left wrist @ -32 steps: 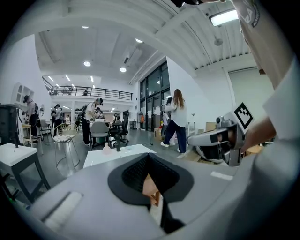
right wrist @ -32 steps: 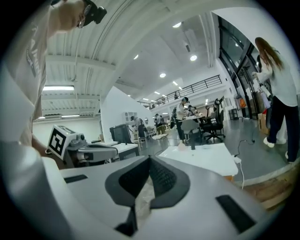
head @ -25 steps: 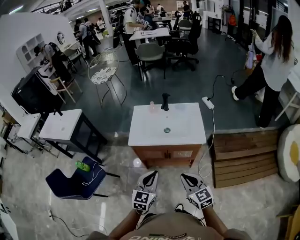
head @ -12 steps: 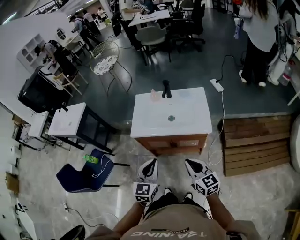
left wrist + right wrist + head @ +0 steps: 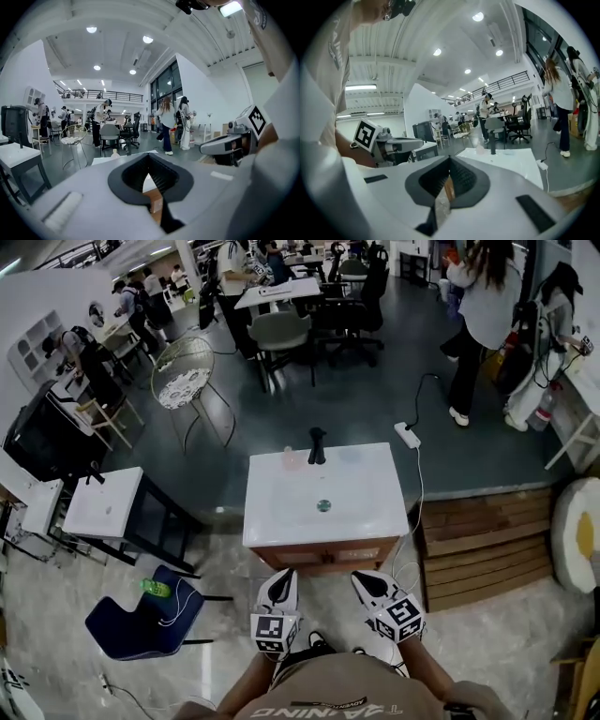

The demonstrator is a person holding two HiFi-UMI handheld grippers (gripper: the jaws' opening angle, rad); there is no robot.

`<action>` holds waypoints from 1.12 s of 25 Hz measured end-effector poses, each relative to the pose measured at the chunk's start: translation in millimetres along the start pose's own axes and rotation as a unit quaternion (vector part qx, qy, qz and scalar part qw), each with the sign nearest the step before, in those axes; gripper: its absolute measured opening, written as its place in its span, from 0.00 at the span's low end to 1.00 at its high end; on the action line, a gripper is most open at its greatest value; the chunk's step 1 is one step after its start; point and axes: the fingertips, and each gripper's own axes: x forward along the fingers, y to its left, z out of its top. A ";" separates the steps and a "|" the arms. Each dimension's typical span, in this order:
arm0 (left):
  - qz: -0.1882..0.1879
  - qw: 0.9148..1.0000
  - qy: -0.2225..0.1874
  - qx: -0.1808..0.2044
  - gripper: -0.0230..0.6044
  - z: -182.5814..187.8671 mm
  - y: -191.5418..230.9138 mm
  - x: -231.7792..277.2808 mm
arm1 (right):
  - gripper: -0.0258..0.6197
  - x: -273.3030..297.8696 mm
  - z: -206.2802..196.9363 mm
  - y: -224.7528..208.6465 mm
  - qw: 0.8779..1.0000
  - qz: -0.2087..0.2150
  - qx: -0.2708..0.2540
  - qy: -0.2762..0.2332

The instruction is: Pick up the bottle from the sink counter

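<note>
A small pale pink bottle (image 5: 290, 457) stands at the far edge of the white sink counter (image 5: 281, 512), just left of the black faucet (image 5: 317, 444). Both grippers hang side by side in front of the counter's near edge, well short of the bottle. My left gripper (image 5: 281, 577) is shut with nothing between its jaws, and so is my right gripper (image 5: 362, 579). In the left gripper view the bottle (image 5: 114, 153) shows past the shut left gripper (image 5: 149, 157). In the right gripper view the bottle (image 5: 479, 149) and faucet (image 5: 492, 146) sit beyond the shut right gripper (image 5: 450, 161).
A white-topped black side table (image 5: 108, 502) stands to the left. A blue chair (image 5: 131, 624) with a green bottle (image 5: 155, 588) is at the lower left. Wooden steps (image 5: 483, 540) lie to the right, with a power strip (image 5: 406, 435) and its cable behind. People and office chairs fill the background.
The person has stepped toward the sink counter, carrying both shut grippers forward with them. A person in the background has walked from the right toward the middle.
</note>
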 end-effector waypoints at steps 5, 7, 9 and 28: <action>-0.025 0.999 -0.021 0.003 0.05 6.9 39.3 24.0 | 0.05 37.2 14.4 0.0 0.999 -0.024 -0.023 -0.002; -0.031 0.999 -0.020 0.000 0.05 4.0 59.9 31.2 | 0.05 53.0 18.2 4.8 0.999 -0.037 -0.022 -0.006; -0.040 0.999 -0.019 -0.008 0.05 4.5 69.7 35.5 | 0.05 58.9 21.4 7.4 0.999 -0.048 -0.010 -0.006; 0.002 1.000 -0.018 0.000 0.05 41.1 100.3 136.8 | 0.05 132.2 47.3 -105.4 1.000 -0.001 -0.028 0.001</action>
